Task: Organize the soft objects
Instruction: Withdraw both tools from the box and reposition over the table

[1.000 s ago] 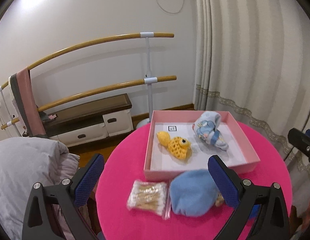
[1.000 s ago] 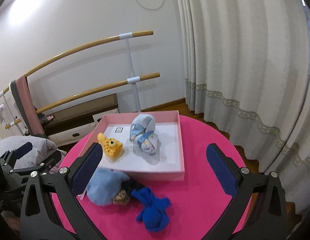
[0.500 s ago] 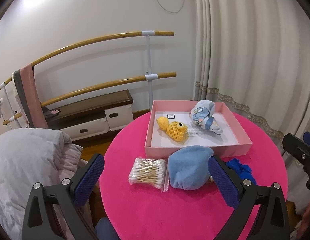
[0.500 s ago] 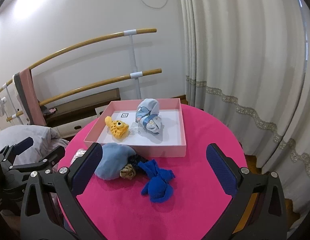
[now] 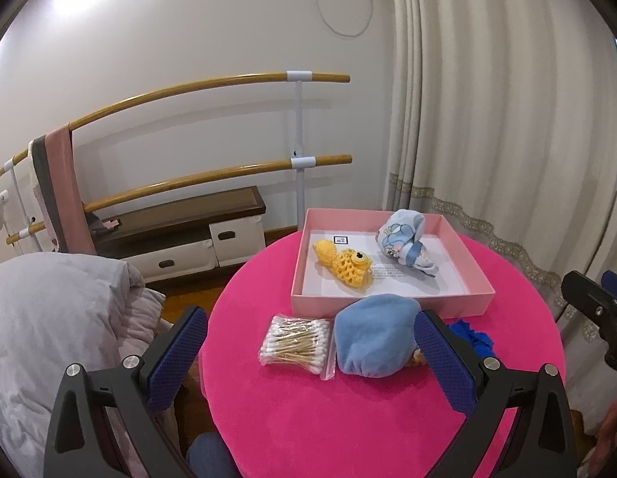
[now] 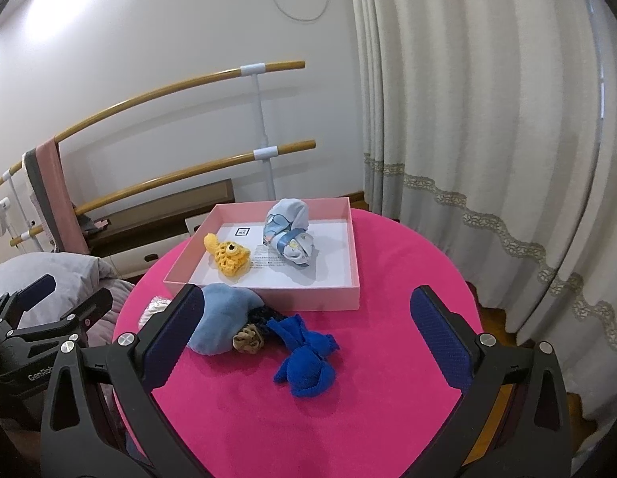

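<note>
A pink box (image 5: 388,302) (image 6: 268,292) on the round pink table holds a yellow crocheted fish (image 5: 344,265) (image 6: 229,259) and a rolled pale blue patterned cloth (image 5: 404,241) (image 6: 288,235). In front of the box lie a light blue soft pouch (image 5: 372,334) (image 6: 221,320), a brown scrunchie (image 6: 248,340) and a knotted dark blue cloth (image 6: 306,358) (image 5: 473,334). My left gripper (image 5: 312,358) is open and empty, held back above the near table. My right gripper (image 6: 304,338) is open and empty above the dark blue cloth.
A clear bag of cotton swabs (image 5: 294,344) lies left of the pouch. A grey quilt (image 5: 49,318) is at the left, wooden ballet bars (image 5: 213,175) and a low cabinet (image 5: 177,239) behind, curtains (image 6: 487,139) at the right.
Both grippers have pulled back and up from the box, so more of the table shows. Both stay open. The objects have not moved.
</note>
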Motion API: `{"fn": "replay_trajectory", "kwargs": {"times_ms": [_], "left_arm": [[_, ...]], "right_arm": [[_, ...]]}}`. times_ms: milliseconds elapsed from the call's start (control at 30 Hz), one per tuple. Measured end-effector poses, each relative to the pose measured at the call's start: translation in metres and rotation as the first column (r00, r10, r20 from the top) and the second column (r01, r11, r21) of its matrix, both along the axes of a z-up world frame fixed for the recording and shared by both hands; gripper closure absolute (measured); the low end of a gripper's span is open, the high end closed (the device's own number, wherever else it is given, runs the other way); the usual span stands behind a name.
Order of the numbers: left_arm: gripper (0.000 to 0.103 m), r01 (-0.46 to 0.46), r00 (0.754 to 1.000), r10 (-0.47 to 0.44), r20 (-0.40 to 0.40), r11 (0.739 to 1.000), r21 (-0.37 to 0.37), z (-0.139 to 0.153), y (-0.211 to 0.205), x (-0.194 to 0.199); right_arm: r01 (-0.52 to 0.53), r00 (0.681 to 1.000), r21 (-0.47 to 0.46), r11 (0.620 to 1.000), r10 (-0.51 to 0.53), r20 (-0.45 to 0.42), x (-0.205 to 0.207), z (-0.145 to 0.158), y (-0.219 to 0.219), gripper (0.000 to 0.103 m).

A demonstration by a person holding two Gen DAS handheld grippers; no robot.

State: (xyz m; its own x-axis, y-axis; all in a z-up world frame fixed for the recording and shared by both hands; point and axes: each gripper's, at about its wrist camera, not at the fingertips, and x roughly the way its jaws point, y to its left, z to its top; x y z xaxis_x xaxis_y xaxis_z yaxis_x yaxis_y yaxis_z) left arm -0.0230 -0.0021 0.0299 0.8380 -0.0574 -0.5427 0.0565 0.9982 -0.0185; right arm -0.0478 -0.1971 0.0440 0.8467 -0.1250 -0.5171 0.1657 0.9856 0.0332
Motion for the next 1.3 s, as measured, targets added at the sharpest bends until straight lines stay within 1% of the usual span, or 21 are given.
{"fn": "replay_trajectory", "kwargs": {"times_ms": [300, 533, 900, 1167, 1300], "left_arm": [[0.000, -0.005, 1.000, 0.005, 0.021, 1.000, -0.015, -0.002, 0.004, -0.005], [0.000, -0.004, 1.000, 0.004, 0.015, 1.000, -0.012, -0.007, 0.003, -0.005], [0.000, -0.005, 0.999, 0.006, -0.051, 1.000, 0.019, -0.028, 0.001, 0.016], [0.000, -0.019, 0.991, 0.025, -0.131, 0.999, 0.050, -0.063, 0.009, 0.054], [0.000, -0.008, 0.985, 0.018, -0.171, 0.998, 0.057, -0.080, 0.008, 0.077]], "right_arm": [[-0.004, 1.000, -0.007, 1.000, 0.004, 0.007, -0.001, 0.001, 0.002, 0.000], [0.001, 1.000, -0.007, 1.000, -0.001, 0.010, -0.003, 0.001, -0.001, 0.000], [0.018, 0.999, -0.017, 1.000, -0.018, -0.039, 0.006, -0.011, -0.009, 0.000], [0.001, 0.995, -0.019, 1.000, -0.002, -0.098, 0.019, -0.028, -0.008, 0.000], [-0.006, 0.991, -0.024, 1.000, 0.003, -0.135, 0.029, -0.039, -0.007, 0.000]]}}
